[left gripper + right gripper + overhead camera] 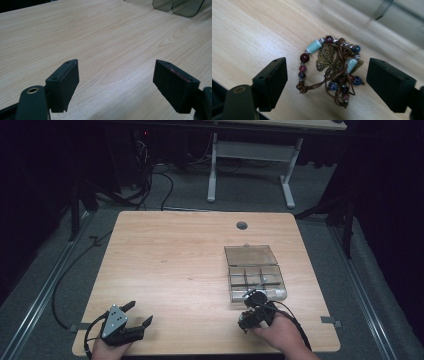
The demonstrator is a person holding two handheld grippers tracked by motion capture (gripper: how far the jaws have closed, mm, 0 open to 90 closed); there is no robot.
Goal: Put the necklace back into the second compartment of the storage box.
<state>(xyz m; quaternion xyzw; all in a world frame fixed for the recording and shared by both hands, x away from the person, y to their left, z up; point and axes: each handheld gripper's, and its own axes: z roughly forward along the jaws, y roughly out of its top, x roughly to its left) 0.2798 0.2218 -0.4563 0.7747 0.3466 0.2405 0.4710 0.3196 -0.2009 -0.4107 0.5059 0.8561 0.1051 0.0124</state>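
Observation:
A beaded bracelet [329, 67] lies bunched on the wooden table [175, 260]. It has dark red, blue and pale green beads, brown cord and a brass filigree charm. My right gripper [326, 65] is open, one jaw on either side of the bracelet, neither touching it. In the high view the right gripper [250, 310] sits just in front of a clear compartment box [257, 282] whose lid [250, 255] lies open behind it. My left gripper [139, 313] is at the table's front left, open and with nothing between its jaws [116, 63].
The box's smoky lid [178, 6] shows far off in the left gripper view. A round cable hole [242, 225] sits near the table's far edge. Beyond the table are cables and a white desk frame [250, 165] on the floor.

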